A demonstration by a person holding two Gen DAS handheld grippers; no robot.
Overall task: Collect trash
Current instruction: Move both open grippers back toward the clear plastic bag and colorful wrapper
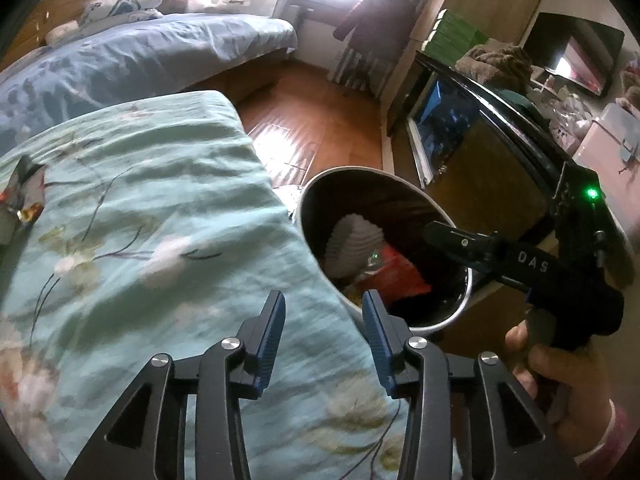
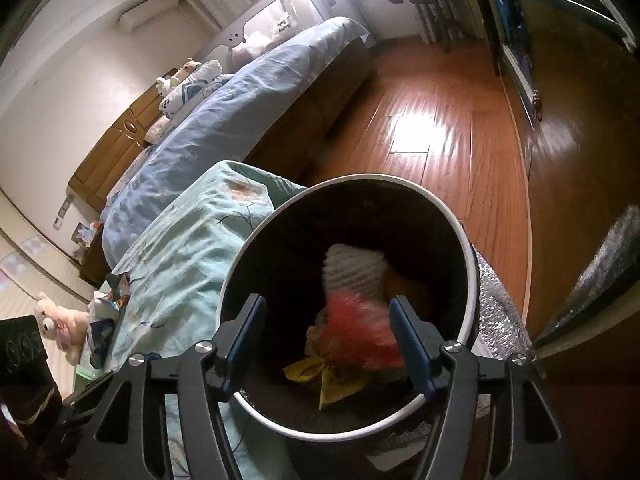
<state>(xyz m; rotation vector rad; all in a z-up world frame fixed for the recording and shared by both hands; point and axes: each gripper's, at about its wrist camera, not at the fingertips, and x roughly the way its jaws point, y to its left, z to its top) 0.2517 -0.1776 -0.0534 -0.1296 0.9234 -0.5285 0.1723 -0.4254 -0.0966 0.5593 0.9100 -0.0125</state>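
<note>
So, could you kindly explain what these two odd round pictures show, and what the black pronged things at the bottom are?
There is no robot here: a person holds a two-fingered grabbing tool in each hand, and a wide-angle camera on each tool looks along its fingers, hence the round, bent pictures. One picture comes from the left tool, the other from the right tool. The left view also shows the right tool from the side, with the person's hand gripping it. Both tools are open and hold nothing. The right one hangs over a round trash bin that stands beside a bed with a green flowered cover. In the bin lie a red wrapper, a yellow wrapper and something white and ribbed. More wrappers lie on the cover.
</note>
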